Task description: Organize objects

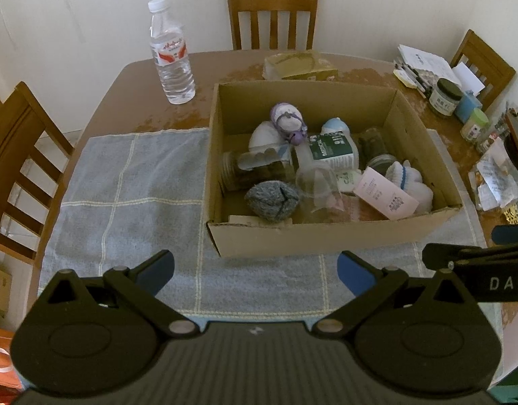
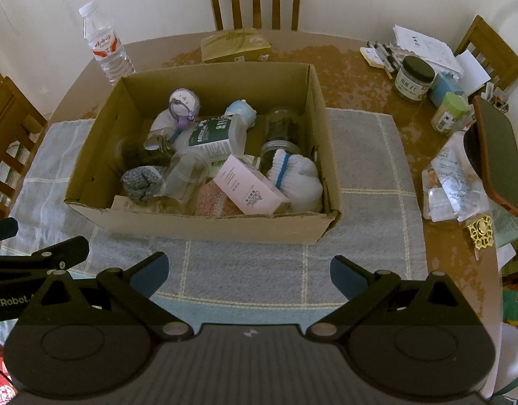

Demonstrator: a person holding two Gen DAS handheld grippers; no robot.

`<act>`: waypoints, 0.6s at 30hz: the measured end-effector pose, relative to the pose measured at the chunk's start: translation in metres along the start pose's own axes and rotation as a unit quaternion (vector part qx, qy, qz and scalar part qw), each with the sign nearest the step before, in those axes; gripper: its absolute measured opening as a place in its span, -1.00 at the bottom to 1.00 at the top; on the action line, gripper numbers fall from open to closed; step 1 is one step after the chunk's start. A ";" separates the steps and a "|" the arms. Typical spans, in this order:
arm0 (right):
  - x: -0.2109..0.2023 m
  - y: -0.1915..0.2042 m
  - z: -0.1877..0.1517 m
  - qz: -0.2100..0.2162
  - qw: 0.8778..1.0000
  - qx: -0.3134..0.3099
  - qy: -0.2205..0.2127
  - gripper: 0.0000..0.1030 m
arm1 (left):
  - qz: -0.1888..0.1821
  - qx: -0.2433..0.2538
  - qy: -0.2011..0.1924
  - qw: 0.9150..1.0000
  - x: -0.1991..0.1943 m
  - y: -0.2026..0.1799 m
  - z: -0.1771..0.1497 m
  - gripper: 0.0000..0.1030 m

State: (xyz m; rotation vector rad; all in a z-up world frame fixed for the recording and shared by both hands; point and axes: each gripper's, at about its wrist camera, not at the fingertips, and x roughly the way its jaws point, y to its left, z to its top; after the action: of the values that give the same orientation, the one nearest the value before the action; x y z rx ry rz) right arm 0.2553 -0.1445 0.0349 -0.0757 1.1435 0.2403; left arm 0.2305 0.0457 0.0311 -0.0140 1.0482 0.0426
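Cardboard box (image 1: 326, 236) sits on the grey cloth (image 1: 130, 182) on the surface (image 2: 360, 67), packed w/ a grey sock ball (image 1: 272, 199), white sock bundle (image 2: 297, 177), pink carton (image 2: 250, 189), green-label bottle (image 2: 213, 136) & clear cups. Left tool (image 1: 255, 271) and right tool (image 2: 249, 270) hover just in front of the box, both spread wide, holding nothing. Water bottle (image 1: 171, 57) stands behind the box's left corner; jars (image 2: 412, 77) & papers lie well right of it.

An open cardboard box (image 2: 205, 226) sits on the grey checked cloth (image 2: 370, 182), full of jumbled things. Inside it, a white sock bundle with a blue stripe (image 2: 299, 177) fills the right near corner, a pink carton (image 2: 250, 189) leans beside it, a grey sock ball (image 2: 140, 182) lies near left, and a white "MEDICAL" bottle (image 2: 215, 136) lies on its side mid-box.
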 end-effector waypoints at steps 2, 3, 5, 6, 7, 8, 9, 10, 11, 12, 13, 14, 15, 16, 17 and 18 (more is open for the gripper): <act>0.000 -0.001 0.000 0.000 1.000 0.000 0.000 1.00 | 0.000 0.000 0.000 1.000 0.000 0.000 0.000 0.99; -0.001 -0.001 0.000 0.001 1.000 0.001 0.000 1.00 | 0.000 0.000 0.000 1.000 0.000 0.000 0.000 0.99; 0.000 -0.001 0.000 -0.001 1.000 0.001 0.000 1.00 | -0.001 -0.001 0.000 1.000 0.000 0.000 0.000 0.99; -0.001 -0.001 0.000 0.000 1.000 0.000 0.000 1.00 | -0.001 -0.001 0.000 1.000 0.000 0.000 0.000 0.99; 0.000 -0.001 0.000 0.000 1.000 0.001 0.000 1.00 | -0.001 -0.002 0.000 1.000 0.000 -0.001 0.000 0.99; 0.000 -0.001 0.000 0.000 1.000 0.001 0.000 1.00 | 0.000 -0.002 0.000 1.000 0.000 -0.001 0.000 0.99; -0.001 -0.001 0.000 0.001 1.000 0.001 -0.001 1.00 | 0.000 -0.002 0.001 1.000 0.000 -0.001 0.000 0.99; -0.001 -0.001 0.000 0.000 1.000 0.001 0.000 1.00 | 0.000 -0.003 0.001 1.000 0.000 -0.001 -0.001 0.99; -0.002 -0.002 0.000 0.001 1.000 0.001 -0.001 1.00 | 0.001 -0.003 0.001 1.000 -0.001 -0.002 -0.001 0.99; -0.001 -0.002 0.000 0.001 1.000 0.000 -0.001 1.00 | 0.002 -0.003 0.001 1.000 -0.001 -0.002 -0.001 0.99; -0.002 -0.002 0.000 0.000 1.000 0.000 -0.001 1.00 | 0.002 -0.004 0.001 1.000 -0.001 -0.002 -0.001 0.99; -0.002 -0.002 0.000 0.000 1.000 0.000 -0.001 1.00 | 0.002 -0.004 0.001 1.000 -0.001 -0.002 -0.001 0.99; -0.002 -0.002 0.000 -0.001 1.000 0.000 -0.001 1.00 | 0.003 -0.005 0.001 1.000 -0.001 -0.003 0.000 0.99; -0.002 -0.002 0.000 -0.001 1.000 0.001 -0.001 1.00 | 0.003 -0.005 0.002 1.000 -0.001 -0.003 0.000 0.99; -0.002 -0.003 0.000 -0.001 1.000 0.001 -0.001 1.00 | 0.004 -0.005 0.002 1.000 -0.001 -0.003 0.000 0.99; -0.002 -0.003 0.000 -0.001 1.000 0.001 -0.001 1.00 | 0.004 -0.005 0.002 1.000 -0.001 -0.003 0.000 0.99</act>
State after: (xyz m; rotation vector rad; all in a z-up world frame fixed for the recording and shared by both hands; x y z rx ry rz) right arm 0.2554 -0.1478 0.0368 -0.0752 1.1418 0.2368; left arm 0.2303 0.0425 0.0322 -0.0190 1.0526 0.0547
